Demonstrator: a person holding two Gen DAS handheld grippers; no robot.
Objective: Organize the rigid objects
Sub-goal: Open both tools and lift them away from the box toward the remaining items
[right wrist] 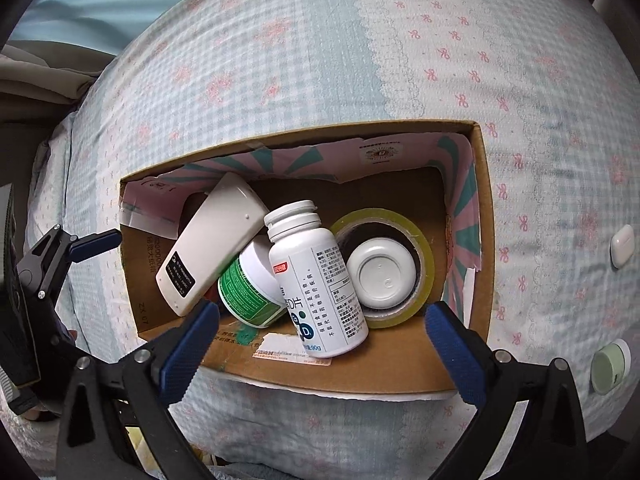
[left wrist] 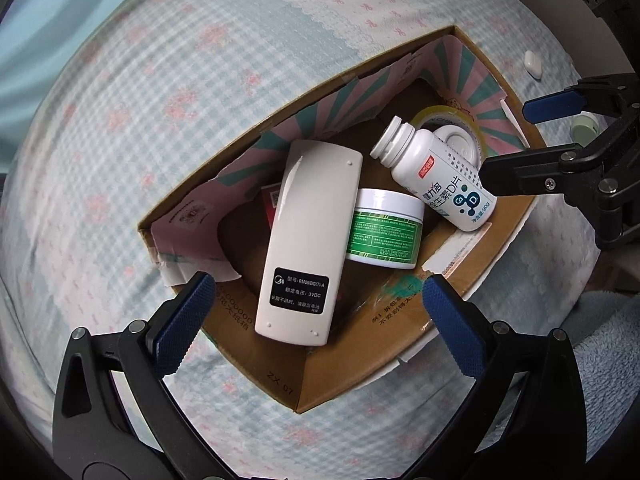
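An open cardboard box (left wrist: 352,376) (right wrist: 360,376) lies on the bed. Inside it are a white remote control (left wrist: 308,240) (right wrist: 212,244) lying face down, a white jar with a green label (left wrist: 384,236) (right wrist: 248,288), a white pill bottle (left wrist: 436,172) (right wrist: 316,280), and a roll of clear tape (right wrist: 416,240) (left wrist: 476,128) with a white round container (right wrist: 380,272) standing in its hole. My left gripper (left wrist: 316,304) is open and empty above the box's near corner. My right gripper (right wrist: 320,328) is open and empty above the box's near wall. The right gripper also shows in the left wrist view (left wrist: 508,140).
The box sits on a light blue and pink patterned bedspread (right wrist: 320,60). A white earbud case (right wrist: 622,246) (left wrist: 533,65) and a pale green capped jar (right wrist: 608,366) (left wrist: 585,127) lie on the bedspread to the right of the box. My left gripper shows at the left edge of the right wrist view (right wrist: 92,246).
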